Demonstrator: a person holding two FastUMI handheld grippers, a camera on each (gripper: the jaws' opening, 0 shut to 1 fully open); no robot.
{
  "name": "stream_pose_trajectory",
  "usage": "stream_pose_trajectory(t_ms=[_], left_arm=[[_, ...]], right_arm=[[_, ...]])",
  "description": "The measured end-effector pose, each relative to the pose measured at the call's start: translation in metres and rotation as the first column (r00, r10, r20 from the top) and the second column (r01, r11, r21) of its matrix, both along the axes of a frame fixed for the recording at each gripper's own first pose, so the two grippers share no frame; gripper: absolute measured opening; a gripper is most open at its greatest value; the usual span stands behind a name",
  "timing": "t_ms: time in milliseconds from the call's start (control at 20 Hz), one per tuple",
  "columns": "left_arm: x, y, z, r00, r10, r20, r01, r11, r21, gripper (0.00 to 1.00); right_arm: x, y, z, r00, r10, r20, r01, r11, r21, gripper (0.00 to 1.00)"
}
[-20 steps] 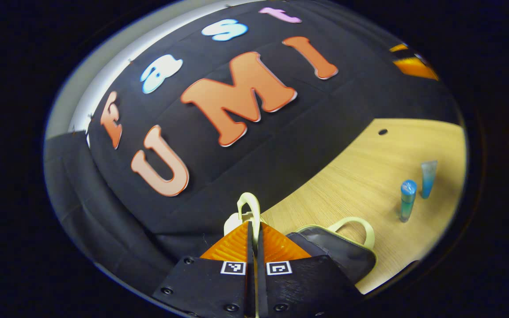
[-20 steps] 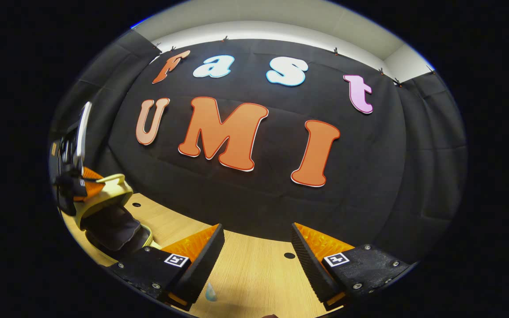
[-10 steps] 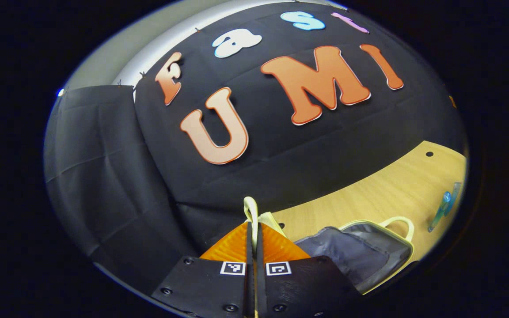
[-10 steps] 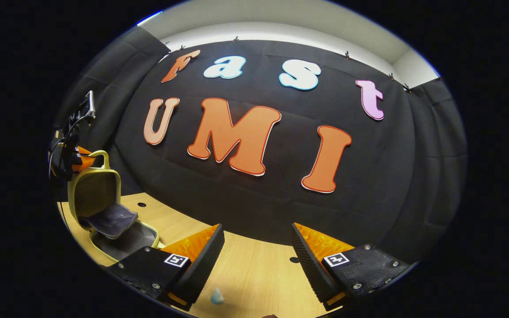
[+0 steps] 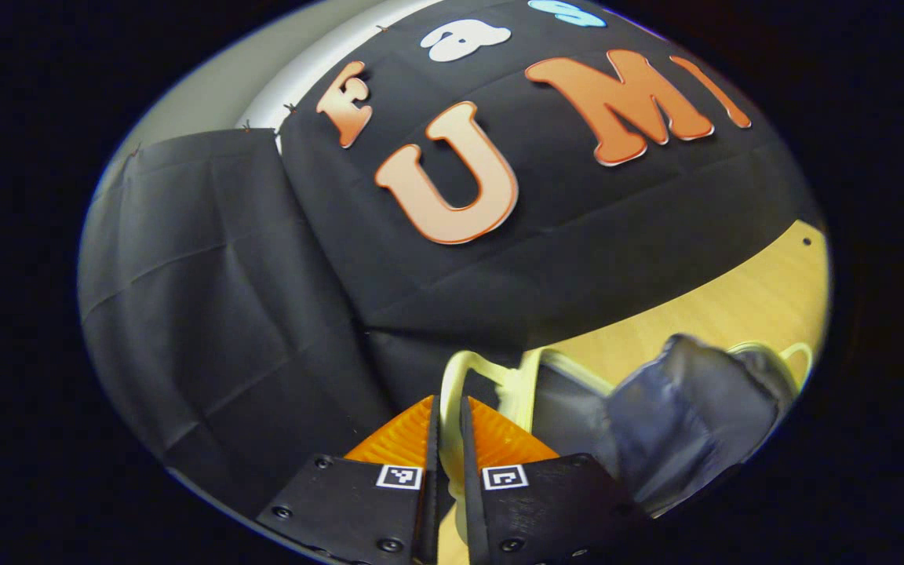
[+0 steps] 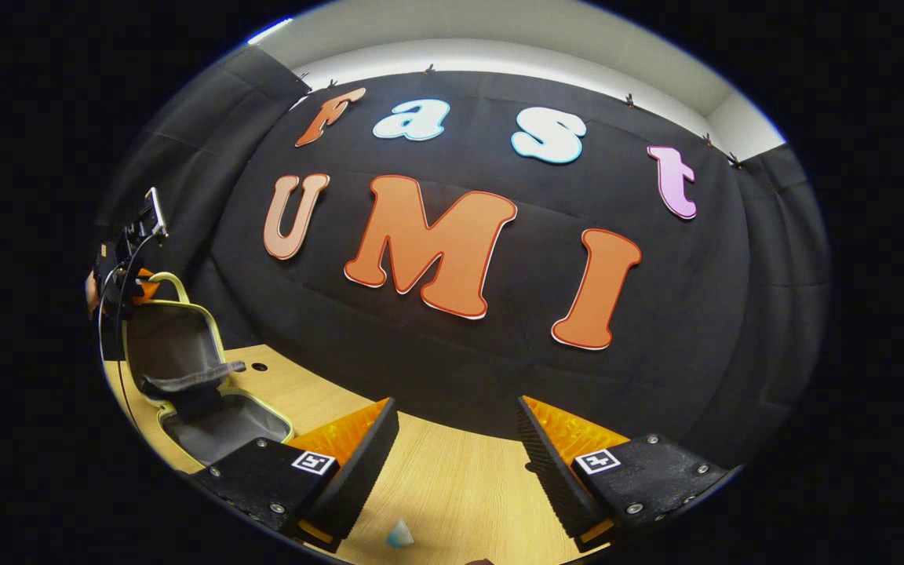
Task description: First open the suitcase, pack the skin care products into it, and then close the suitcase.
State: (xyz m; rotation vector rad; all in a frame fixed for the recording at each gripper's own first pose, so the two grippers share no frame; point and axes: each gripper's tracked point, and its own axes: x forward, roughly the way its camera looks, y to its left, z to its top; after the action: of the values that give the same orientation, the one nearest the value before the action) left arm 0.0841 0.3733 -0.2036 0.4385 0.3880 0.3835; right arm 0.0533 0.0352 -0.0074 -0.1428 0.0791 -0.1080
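The pale handle of the suitcase is pinched between the clenched fingers of the left gripper, and the lid is held upright above the grey-lined base on the wooden table. The right gripper is held well apart from the suitcase, jaws spread wide over bare table, nothing gripped. A small blue tip of a skin care product is seen near the right gripper's fingers.

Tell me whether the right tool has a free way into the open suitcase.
Probably yes: the lid is held upright by the left tool, the suitcase gapes, and the right tool is open and empty.
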Motion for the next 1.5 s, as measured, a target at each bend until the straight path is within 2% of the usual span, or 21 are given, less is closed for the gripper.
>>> stream_pose_trajectory(t_ms=[50,200,250,300,350,400,450,650,900,950,1200,1300,1500], left_arm=[[-0.002,0.009,-0.006,1.0,0.014,-0.008,-0.015,1.0,-0.013,0.14],[-0.009,-0.004,-0.01,1.0,0.004,0.01,-0.002,0.993,-0.121,0.49],[-0.009,-0.017,-0.005,1.0,-0.007,0.018,0.01,0.989,-0.146,0.57],[-0.008,-0.033,-0.006,0.999,-0.041,0.021,0.044,0.983,-0.179,0.71],[-0.005,-0.051,-0.004,0.997,-0.073,0.028,0.078,0.973,-0.217,0.74],[-0.006,-0.07,0.0,0.993,-0.107,0.045,0.115,0.962,-0.247,0.84],[-0.006,-0.09,0.009,0.988,-0.141,0.062,0.153,0.951,-0.27,0.91],[0.001,-0.175,0.03,0.958,-0.265,0.114,0.288,0.901,-0.323,0.96],[-0.01,-0.291,0.036,0.892,-0.429,0.14,0.45,0.821,-0.352,0.97],[-0.015,-0.315,0.032,0.877,-0.46,0.138,0.476,0.796,-0.373,0.97],[-0.044,-0.425,0.01,0.798,-0.591,0.121,0.573,0.68,-0.458,0.97],[-0.052,-0.461,0.002,0.768,-0.631,0.112,0.6,0.646,-0.472,0.97],[-0.061,-0.512,-0.023,0.741,-0.664,0.096,0.606,0.602,-0.52,0.97]], right_arm=[[-0.002,0.001,0.0,1.0,0.0,-0.004,0.0,1.0,-0.002,0.95],[-0.005,0.002,-0.005,1.0,-0.007,-0.018,0.006,1.0,-0.006,0.95],[-0.006,0.002,-0.006,1.0,-0.007,-0.024,0.007,1.0,-0.004,0.95],[-0.008,0.004,-0.008,0.999,0.001,-0.032,-0.001,1.0,-0.002,0.95],[-0.011,0.006,-0.009,0.999,0.01,-0.036,-0.01,1.0,-0.001,0.95],[-0.014,0.006,-0.009,0.999,0.012,-0.038,-0.012,1.0,-0.004,0.95],[-0.016,0.004,-0.01,0.999,0.015,-0.038,-0.015,1.0,-0.007,0.95],[-0.027,0.0,-0.018,0.999,0.004,-0.051,-0.003,1.0,0.026,0.95],[-0.039,-0.006,-0.033,0.997,0.009,-0.076,-0.006,0.999,0.052,0.95],[-0.041,-0.008,-0.036,0.997,0.011,-0.081,-0.006,0.998,0.056,0.95],[-0.044,-0.002,-0.064,0.991,0.058,-0.12,-0.048,0.995,0.086,0.95],[-0.046,0.001,-0.075,0.986,0.087,-0.141,-0.073,0.991,0.108,0.95],[-0.045,-0.002,-0.106,0.975,0.133,-0.178,-0.112,0.986,0.124,0.96]])
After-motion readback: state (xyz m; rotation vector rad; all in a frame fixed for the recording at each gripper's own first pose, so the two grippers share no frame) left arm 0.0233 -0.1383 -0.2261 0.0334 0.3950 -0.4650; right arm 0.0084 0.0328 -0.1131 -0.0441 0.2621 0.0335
